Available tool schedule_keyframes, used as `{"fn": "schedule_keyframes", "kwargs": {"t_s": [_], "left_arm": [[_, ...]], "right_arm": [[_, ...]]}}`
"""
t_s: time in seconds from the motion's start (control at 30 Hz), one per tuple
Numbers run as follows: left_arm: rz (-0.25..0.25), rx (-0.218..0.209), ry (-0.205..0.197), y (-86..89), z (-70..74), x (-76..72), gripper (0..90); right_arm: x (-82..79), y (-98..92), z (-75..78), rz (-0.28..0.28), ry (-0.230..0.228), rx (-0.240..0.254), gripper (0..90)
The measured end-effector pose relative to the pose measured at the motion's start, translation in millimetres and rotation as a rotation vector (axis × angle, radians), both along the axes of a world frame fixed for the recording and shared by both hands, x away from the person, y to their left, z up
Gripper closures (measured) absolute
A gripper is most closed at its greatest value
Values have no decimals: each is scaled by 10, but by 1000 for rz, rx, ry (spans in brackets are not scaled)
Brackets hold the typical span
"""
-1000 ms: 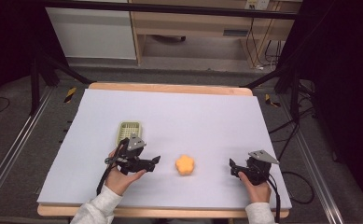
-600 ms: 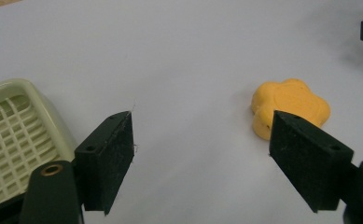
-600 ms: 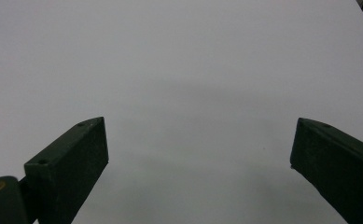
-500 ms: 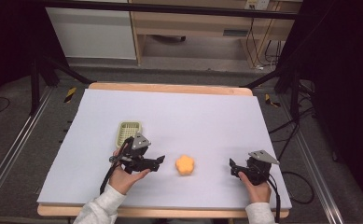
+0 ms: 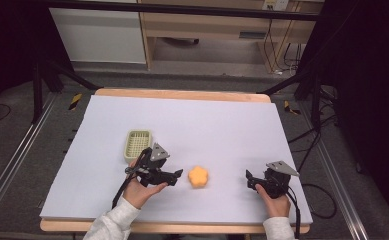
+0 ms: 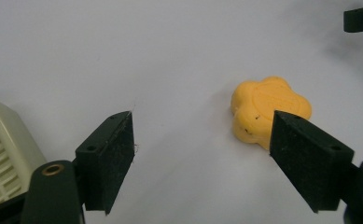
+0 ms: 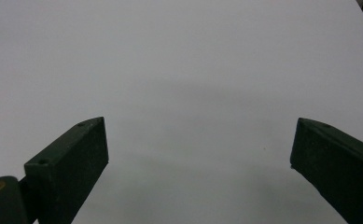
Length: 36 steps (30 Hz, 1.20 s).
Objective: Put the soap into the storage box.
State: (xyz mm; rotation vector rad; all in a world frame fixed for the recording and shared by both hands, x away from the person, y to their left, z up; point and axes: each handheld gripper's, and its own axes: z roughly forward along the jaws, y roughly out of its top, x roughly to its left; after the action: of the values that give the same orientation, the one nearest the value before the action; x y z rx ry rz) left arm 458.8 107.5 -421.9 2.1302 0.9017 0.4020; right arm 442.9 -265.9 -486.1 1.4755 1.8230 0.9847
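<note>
An orange flower-shaped block (image 5: 198, 176) lies on the white table sheet (image 5: 207, 125) near the front. My left gripper (image 5: 176, 175) is open just left of it, jaws pointing right at it. In the left gripper view the orange block (image 6: 268, 109) sits partly behind the right jaw, apart from both. A pale green slotted basket (image 5: 137, 144) stands behind the left hand, and the basket (image 6: 2, 154) fills the lower left corner there. My right gripper (image 5: 250, 180) rests open at the front right, and in its own view the right gripper (image 7: 200, 154) has bare sheet between the jaws.
The table's wooden back edge (image 5: 182, 94) and front edge (image 5: 182, 227) frame the sheet. Black frame legs (image 5: 42, 75) and cables (image 5: 307, 150) stand off the table's sides. The other gripper's jaw tip (image 6: 361, 18) shows at the top right of the left gripper view.
My left gripper has moved right and slightly forward, closing in on the orange block. The right gripper has stayed put.
</note>
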Motion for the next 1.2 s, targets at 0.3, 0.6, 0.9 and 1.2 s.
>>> {"fn": "schedule_keyframes", "kwargs": {"t_s": [0.3, 0.6, 0.9, 1.2], "left_arm": [[-24, 10, 19, -84, -12, 6, 218], [-49, 31, 30, -185, -45, 5, 216], [-76, 46, 37, -283, -85, -14, 206], [-97, 59, 37, -349, -76, -26, 198]], "right_arm": [[2, 0, -1, 3, 6, 4, 47], [2, 0, -2, 4, 4, 4, 47], [3, 4, -1, 8, 8, 1, 47], [3, 4, -1, 4, 8, -1, 47]]}}
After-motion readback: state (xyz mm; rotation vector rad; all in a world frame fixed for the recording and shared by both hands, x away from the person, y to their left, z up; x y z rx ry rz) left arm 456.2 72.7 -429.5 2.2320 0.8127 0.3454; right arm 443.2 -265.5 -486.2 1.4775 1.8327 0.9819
